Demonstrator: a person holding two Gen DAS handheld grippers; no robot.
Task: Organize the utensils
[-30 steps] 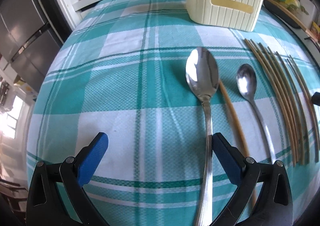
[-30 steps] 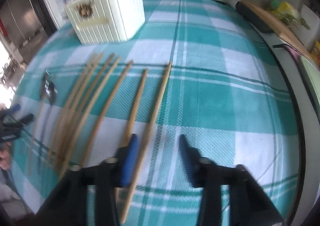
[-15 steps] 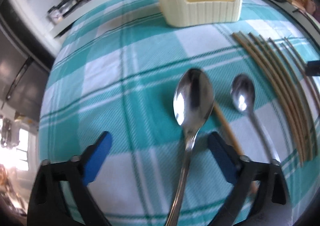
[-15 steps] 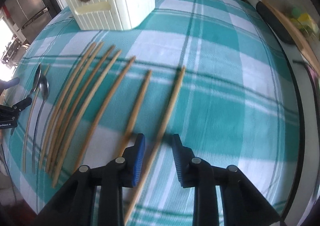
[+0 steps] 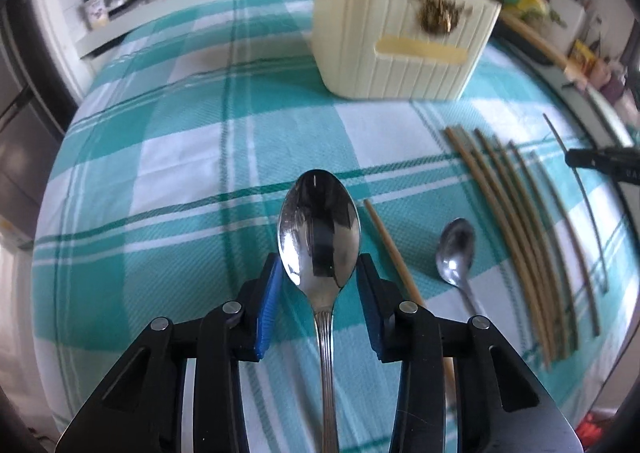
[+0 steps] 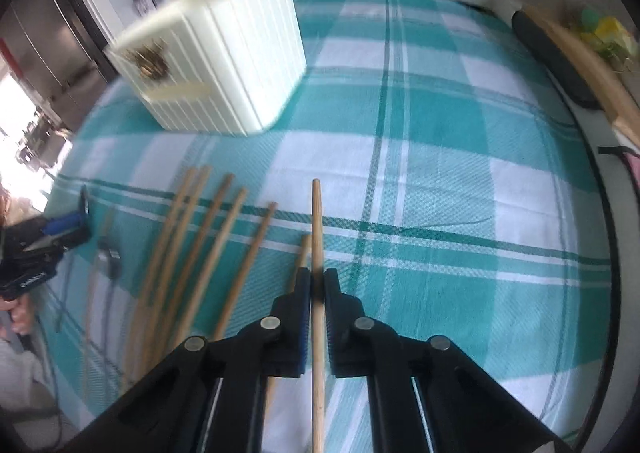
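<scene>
Left claw (image 5: 319, 273) has just been closing and now clamps the large spoon (image 5: 318, 229) by its bowl edges, lifted off the checked bench (image 5: 160, 173). Right claw (image 6: 317, 285) has just clenched on one chopstick (image 6: 317, 237), raised above the others (image 6: 192, 253). Cream holder (image 5: 400, 49) stands beyond; small spoon (image 5: 456, 253) lies flat.

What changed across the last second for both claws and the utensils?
The left claw has just been closing around the big spoon, which looks lifted toward the camera; pad contact is unclear. The right claw closed on one chopstick and raised it. The small spoon, the other chopsticks and the cream holder stayed put on the tablecloth.
</scene>
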